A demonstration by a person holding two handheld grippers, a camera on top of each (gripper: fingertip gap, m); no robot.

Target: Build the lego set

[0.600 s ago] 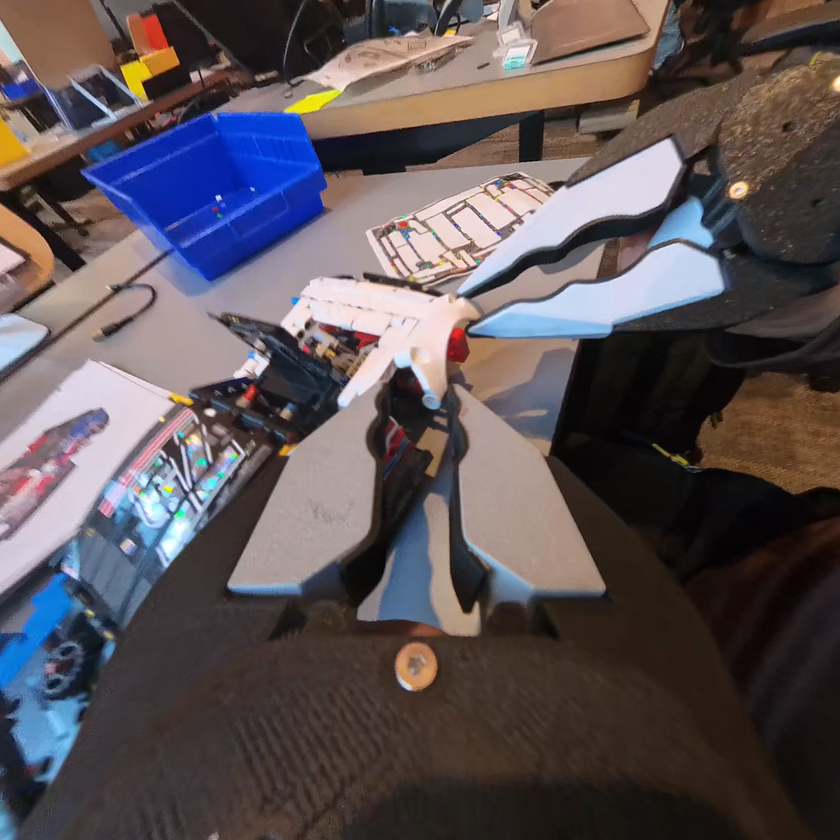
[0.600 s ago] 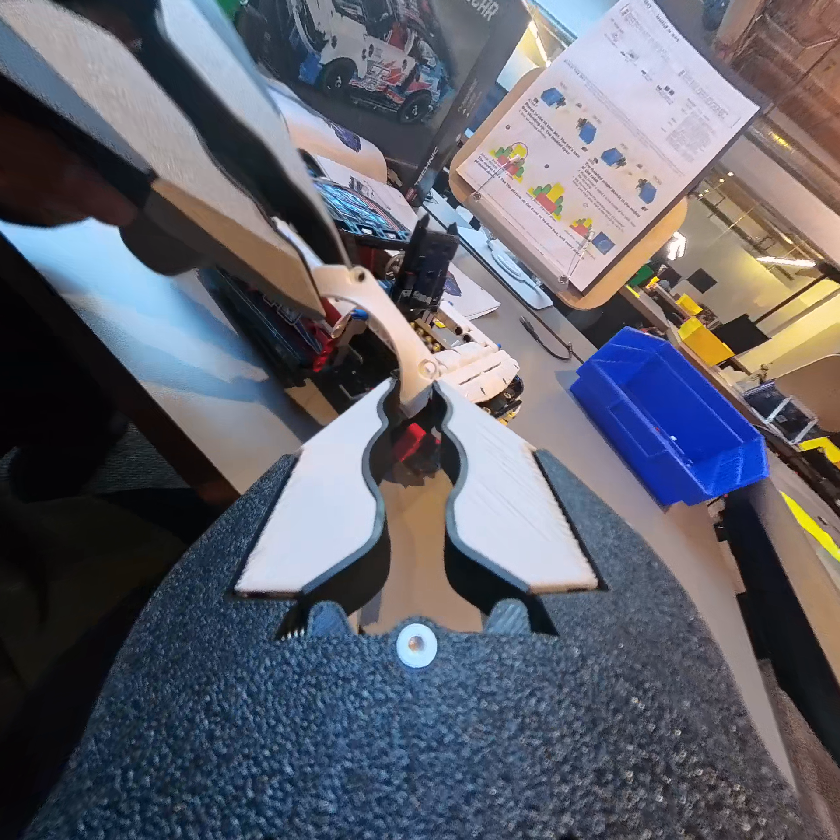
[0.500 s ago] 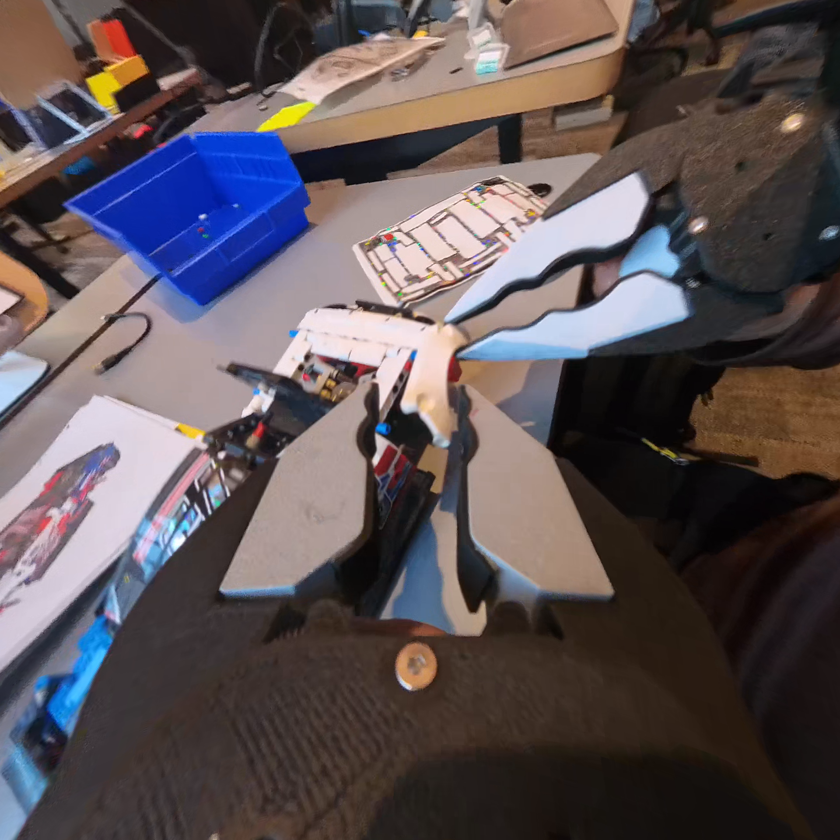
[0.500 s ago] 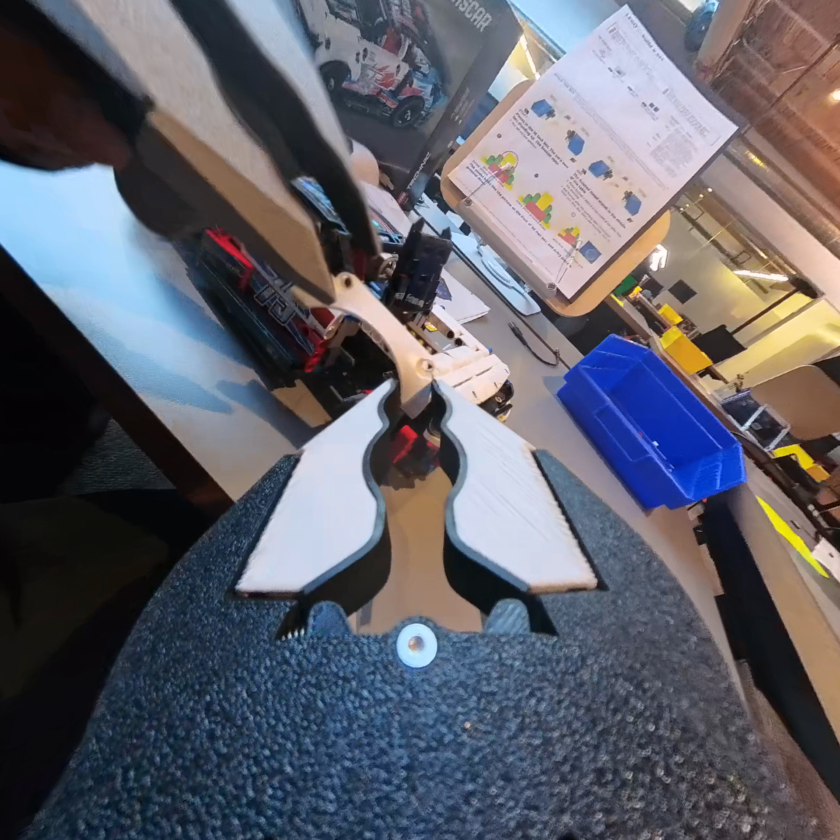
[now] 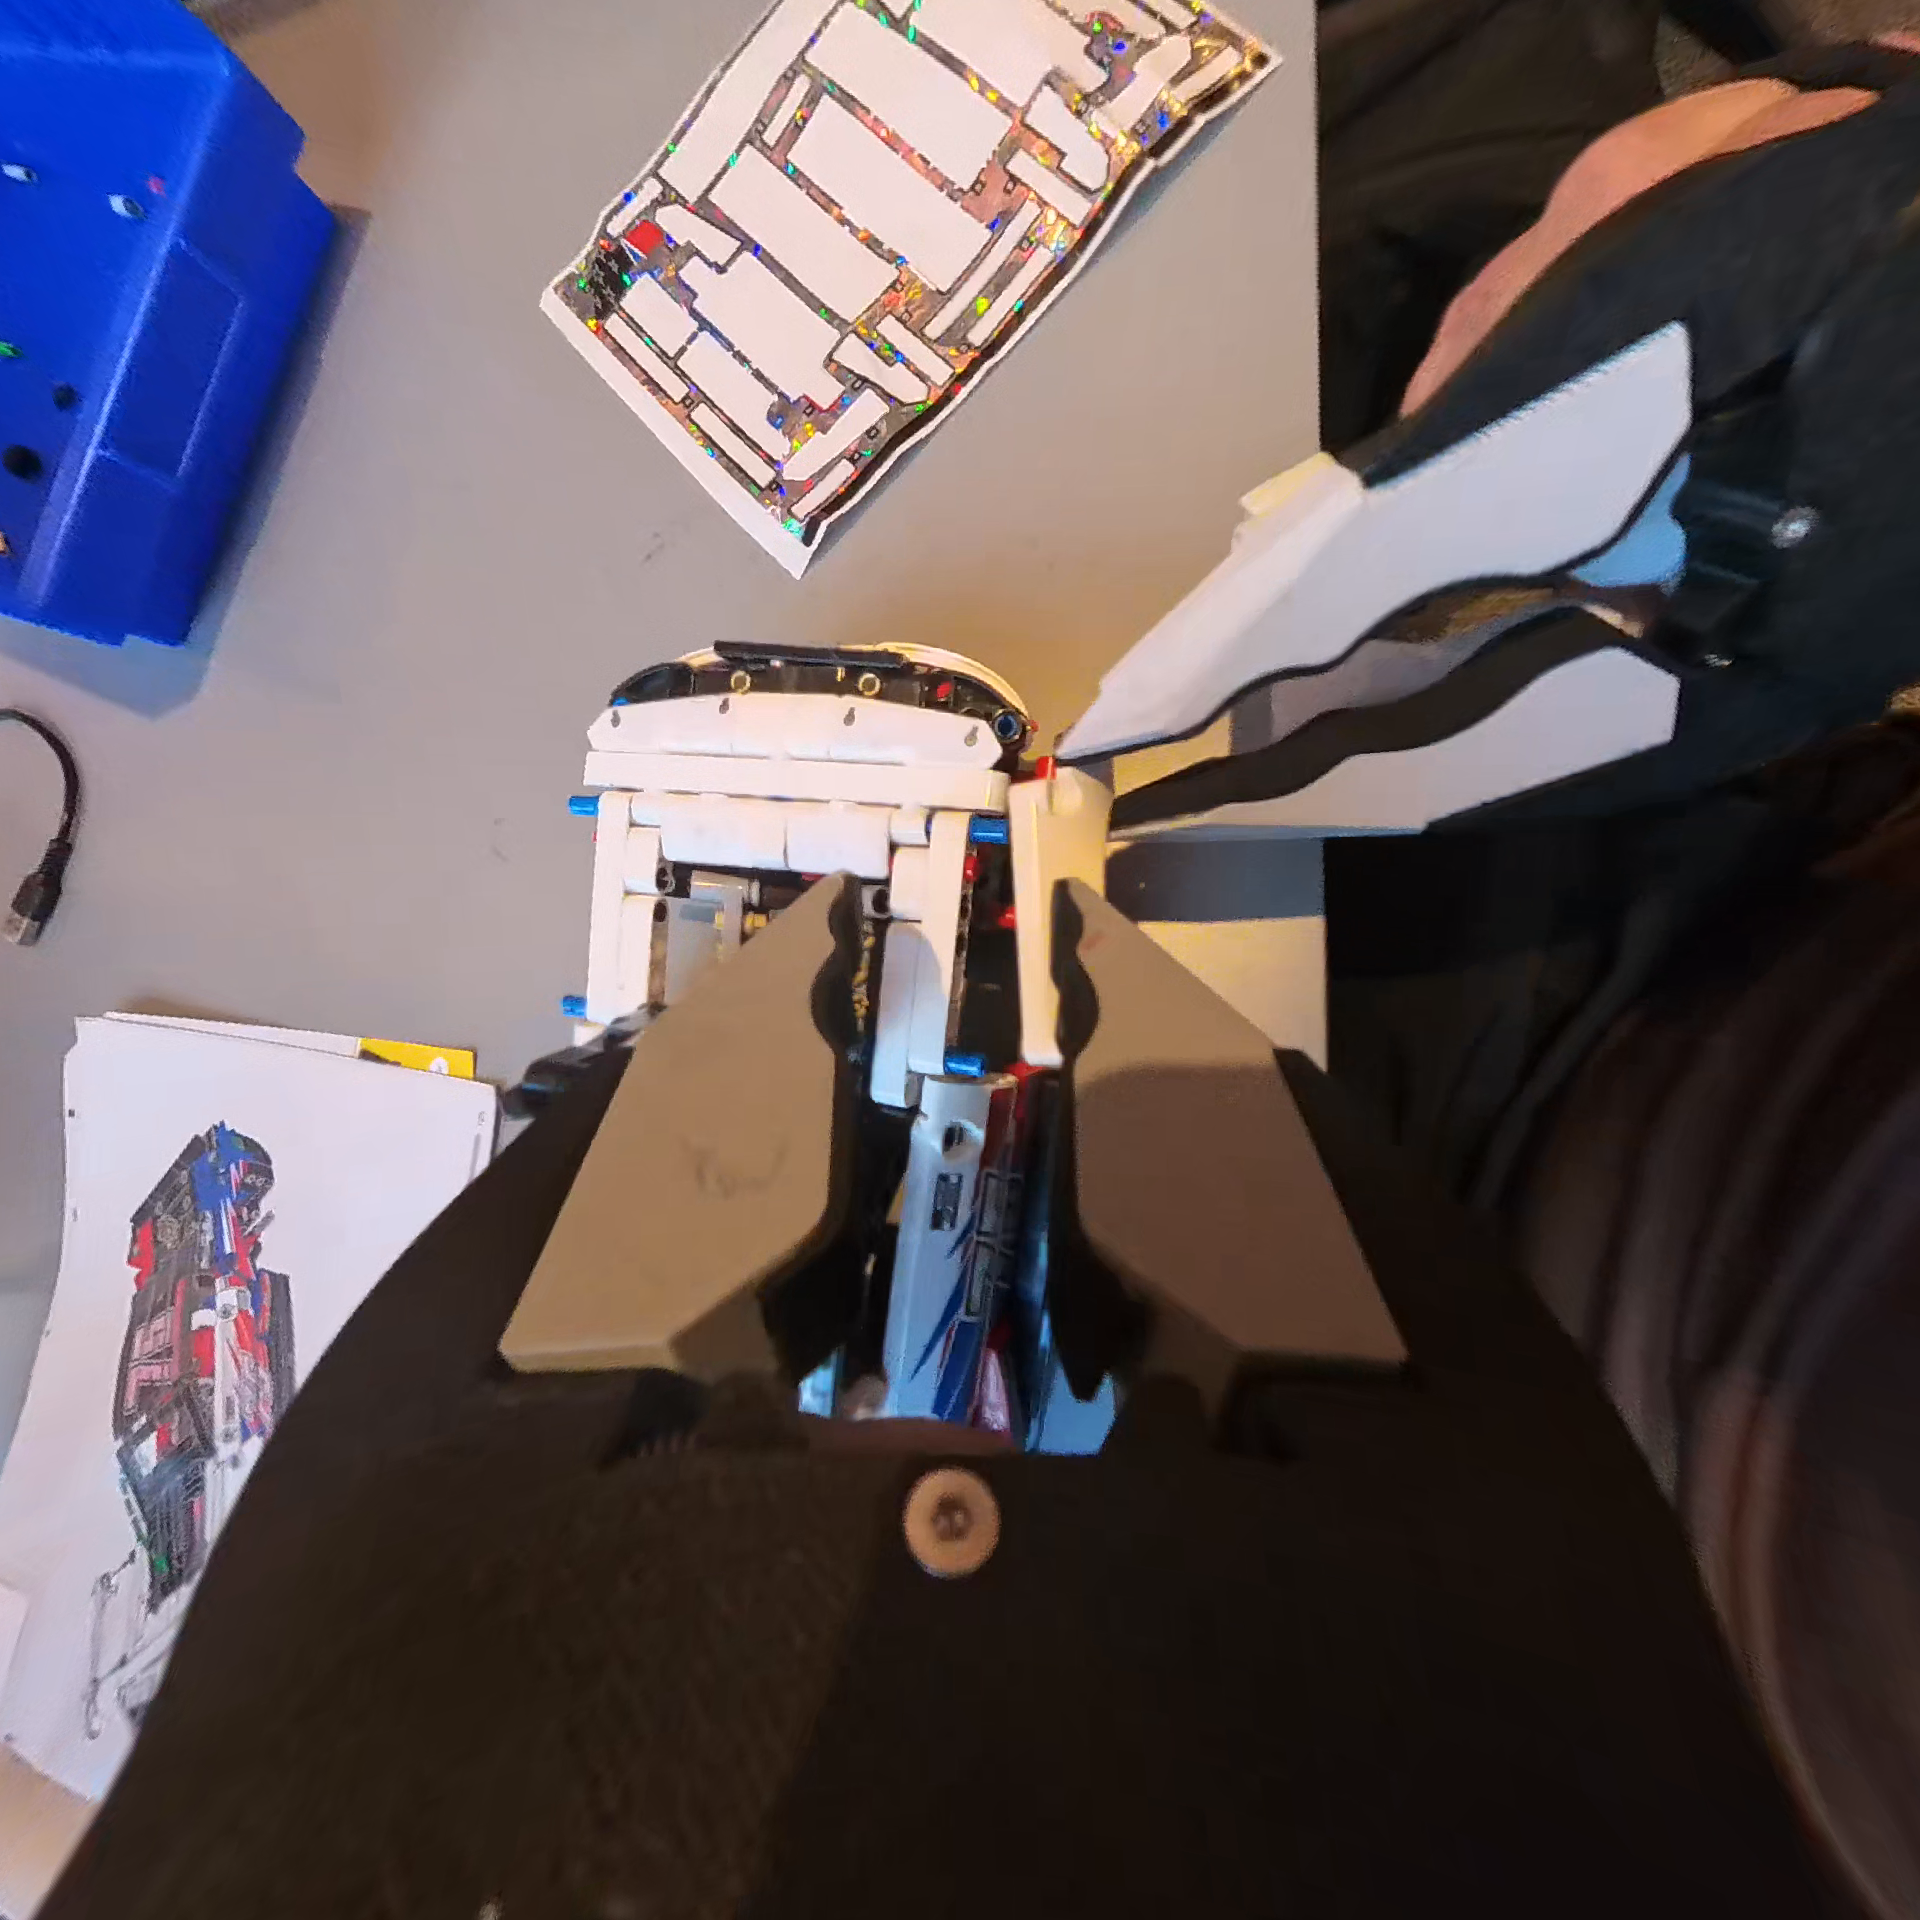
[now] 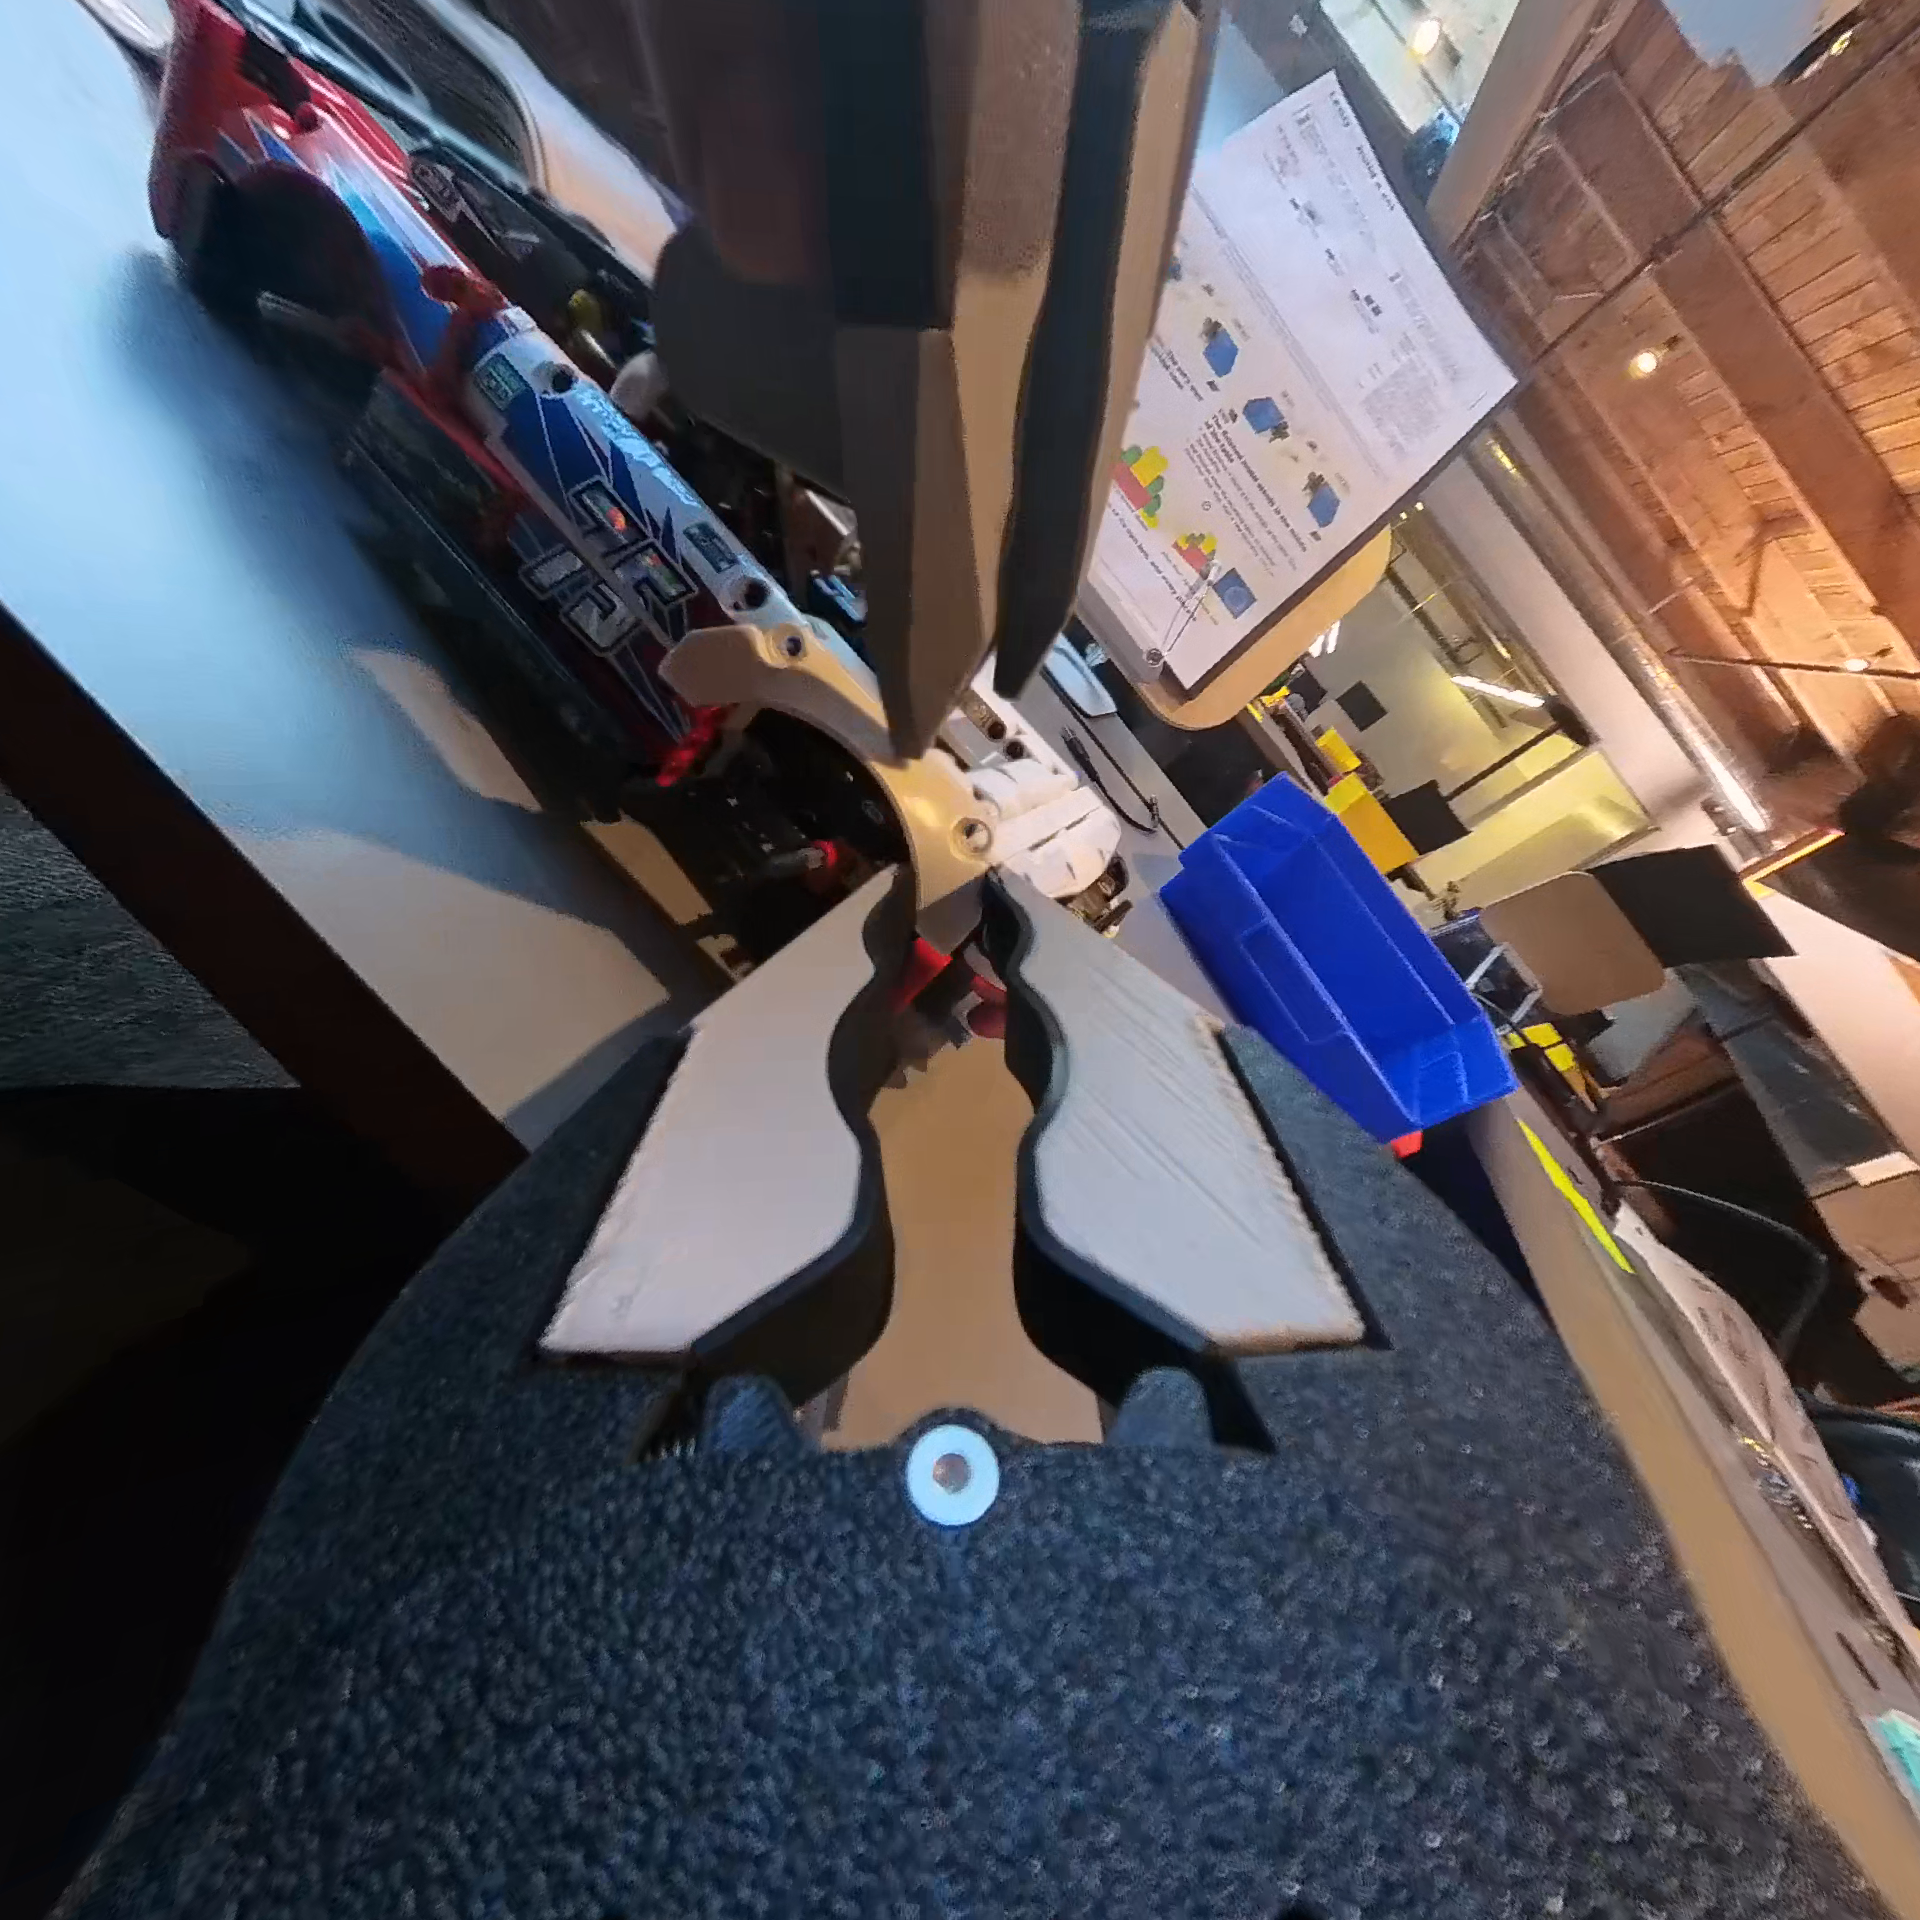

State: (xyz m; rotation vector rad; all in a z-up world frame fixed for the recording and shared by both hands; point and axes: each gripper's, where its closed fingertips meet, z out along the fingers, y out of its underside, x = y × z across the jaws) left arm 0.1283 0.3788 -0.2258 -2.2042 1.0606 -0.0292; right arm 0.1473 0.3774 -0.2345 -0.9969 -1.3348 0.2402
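Observation:
The lego car [image 5: 790, 790], white with a red and blue side [image 6: 582, 499], lies on the grey table [image 5: 436, 582] near its right edge. A white wheel arch piece [image 5: 1039, 914] runs along the car's right side; it also shows in the right wrist view [image 6: 831, 696]. My left gripper [image 5: 951, 904] comes down from above and straddles the car's side, closed on it with the arch against its right finger [image 5: 1164, 1143]. My right gripper [image 6: 940, 894] is shut on the arch's front end; it enters the left wrist view from the right [image 5: 1081, 774].
A blue bin [image 5: 135, 364] stands at the far left; it also shows in the right wrist view [image 6: 1330, 966]. A sticker sheet [image 5: 904, 239] lies beyond the car, an instruction booklet [image 5: 239, 1299] and a black cable [image 5: 42, 831] to the left. A propped instruction sheet [image 6: 1299, 364] stands behind.
My left gripper has swung up over the car and now points straight down at it. The right gripper keeps its hold on the arch's end.

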